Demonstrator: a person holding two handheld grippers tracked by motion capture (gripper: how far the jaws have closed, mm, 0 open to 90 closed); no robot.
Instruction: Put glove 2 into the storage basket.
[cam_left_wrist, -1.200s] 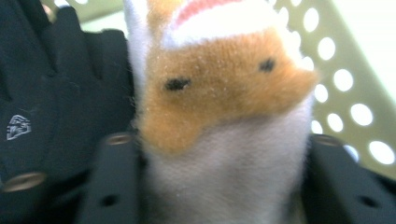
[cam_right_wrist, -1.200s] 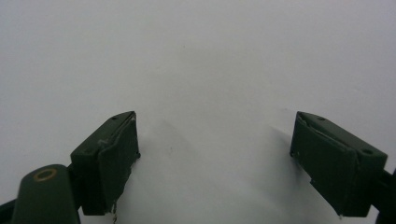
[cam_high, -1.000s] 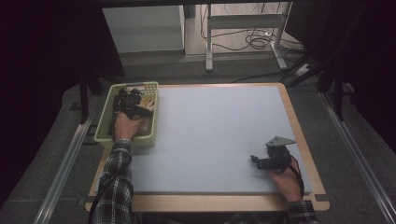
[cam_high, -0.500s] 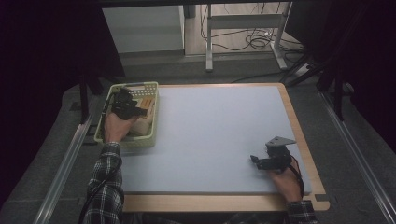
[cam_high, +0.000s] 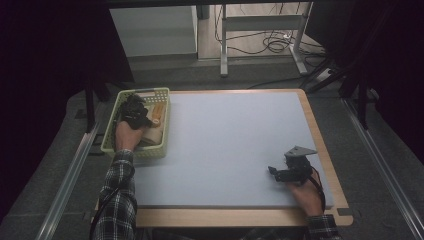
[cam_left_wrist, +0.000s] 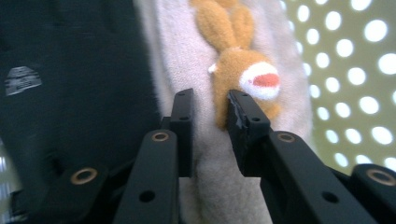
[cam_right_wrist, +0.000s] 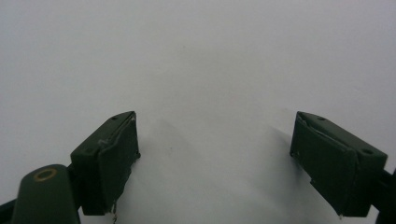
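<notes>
Down in the basket (cam_high: 111, 131), the left gripper (cam_left_wrist: 210, 122) has just been closing and now pinches the cream plush cloth (cam_left_wrist: 187, 65); lift straight up, slowly, keeping clear of the rim, while the right gripper (cam_right_wrist: 215, 154) rests with jaws spread

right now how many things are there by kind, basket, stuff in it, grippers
green basket: 1
cream plush cloth with an orange rabbit, pinched by the left gripper in the basket: 1
dark fabric item beside it: 1
grippers, counting the right gripper over the grey mat: 2
total: 5
</notes>
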